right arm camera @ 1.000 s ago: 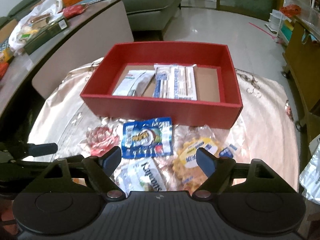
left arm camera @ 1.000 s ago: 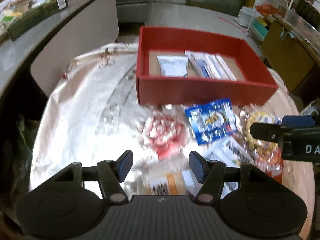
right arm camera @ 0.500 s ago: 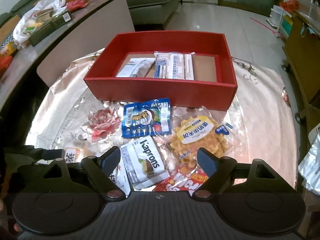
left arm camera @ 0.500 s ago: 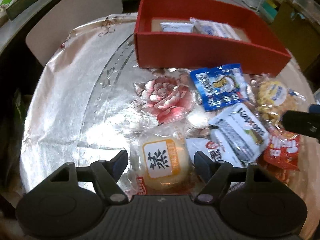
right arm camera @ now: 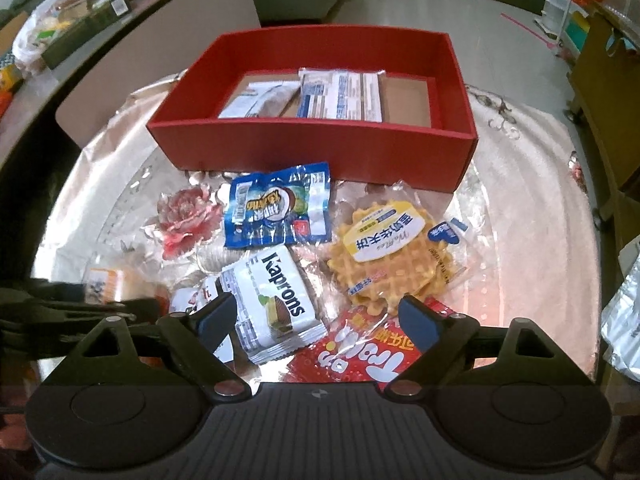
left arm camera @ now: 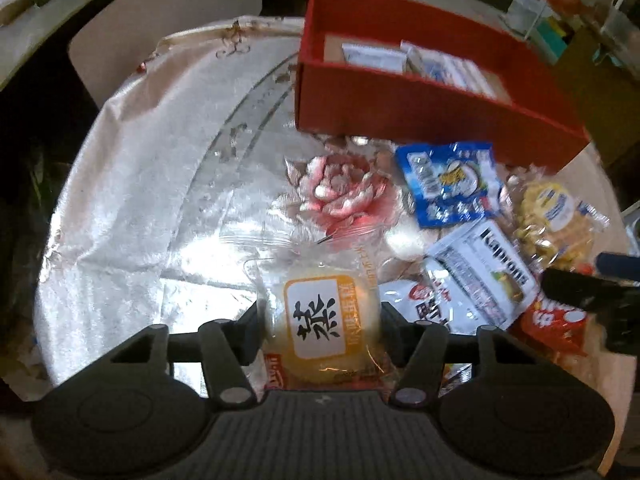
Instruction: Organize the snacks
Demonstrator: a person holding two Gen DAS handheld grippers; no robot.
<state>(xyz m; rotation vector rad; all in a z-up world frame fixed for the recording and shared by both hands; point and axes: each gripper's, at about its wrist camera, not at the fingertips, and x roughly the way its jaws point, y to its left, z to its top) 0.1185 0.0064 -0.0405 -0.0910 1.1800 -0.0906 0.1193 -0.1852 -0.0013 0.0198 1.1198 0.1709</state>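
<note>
A red box point(right arm camera: 320, 152) holding two white packets point(right arm camera: 340, 96) stands at the back of the table; it also shows in the left wrist view point(left arm camera: 420, 104). My left gripper point(left arm camera: 320, 320) is low over the table, its fingers on both sides of a yellow steamed cake packet point(left arm camera: 320, 320) and touching its wrapper. My right gripper point(right arm camera: 316, 320) is open above a white Kaprons packet point(right arm camera: 276, 304) and a red snack bag point(right arm camera: 360, 352). A blue packet point(right arm camera: 280, 212) and a waffle packet point(right arm camera: 392, 248) lie in front of the box.
The table has a shiny floral cloth point(left arm camera: 160, 200). A beige chair back point(right arm camera: 160, 68) stands behind the table on the left. A cluttered counter point(right arm camera: 60, 40) runs along the far left. A silver bag point(right arm camera: 624, 320) lies at the right edge.
My left gripper has dropped down and forward onto the yellow cake packet and narrowed around it. My right gripper has pulled back a little, so more of the red snack bag shows.
</note>
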